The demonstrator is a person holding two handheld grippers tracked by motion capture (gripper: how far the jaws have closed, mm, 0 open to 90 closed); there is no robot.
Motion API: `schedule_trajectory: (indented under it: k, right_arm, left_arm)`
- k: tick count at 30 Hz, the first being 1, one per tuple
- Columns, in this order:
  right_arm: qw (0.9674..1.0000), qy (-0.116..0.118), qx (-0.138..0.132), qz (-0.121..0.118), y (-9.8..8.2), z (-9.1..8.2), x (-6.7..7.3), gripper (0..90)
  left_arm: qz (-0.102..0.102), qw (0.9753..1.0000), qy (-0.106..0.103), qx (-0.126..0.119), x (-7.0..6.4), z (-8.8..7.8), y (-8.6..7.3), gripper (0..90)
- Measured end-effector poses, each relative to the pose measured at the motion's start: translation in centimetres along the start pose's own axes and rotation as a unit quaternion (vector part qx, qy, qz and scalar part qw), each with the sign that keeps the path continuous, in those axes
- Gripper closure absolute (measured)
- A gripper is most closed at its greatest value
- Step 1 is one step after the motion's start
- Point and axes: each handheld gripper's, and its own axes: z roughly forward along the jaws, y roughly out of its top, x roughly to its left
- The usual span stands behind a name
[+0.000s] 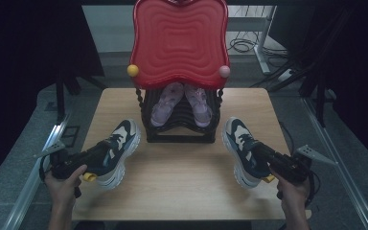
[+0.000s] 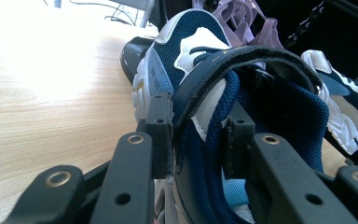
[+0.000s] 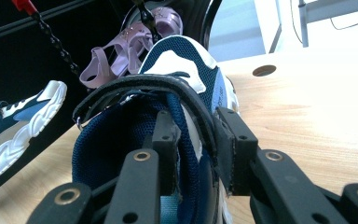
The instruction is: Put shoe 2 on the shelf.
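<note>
Two navy sneakers on the table, one per gripper. The left gripper pinches the left sneaker by its collar wall, one jaw inside; the right gripper clamps the right sneaker likewise. They look light, soft-walled and stiff-soled, so the collar should hold. Beyond the jaws, two lilac sandals sit on the black rack.

table: matt pale wood | sneakers: navy mesh cloth | tray: glossy red plastic

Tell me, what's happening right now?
Left claw clamps left navy-and-white sneaker. Right claw clamps right navy-and-white sneaker. Black rack ahead holds lilac sandals.
</note>
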Motion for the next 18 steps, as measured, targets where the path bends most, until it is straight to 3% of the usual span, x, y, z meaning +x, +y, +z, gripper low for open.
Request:
schedule_trajectory:
  k: [9,12,18]
  right_arm:
    - [0.9998,-0.011,-0.017,0.000,1.1,-0.1,-0.5,71.0]
    - [0.9994,-0.014,-0.032,0.011,1.1,0.1,-0.9,71.0]
    - [0.9990,-0.011,-0.039,0.017,1.6,0.4,-1.0,71.1]
  left_arm:
    - [-0.005,0.9996,0.009,-0.026,0.5,-0.7,1.4,69.8]
    - [-0.016,0.9991,0.004,-0.040,0.7,-0.7,1.6,69.7]
    - [-0.020,0.9988,0.004,-0.046,0.8,-0.3,2.1,69.7]
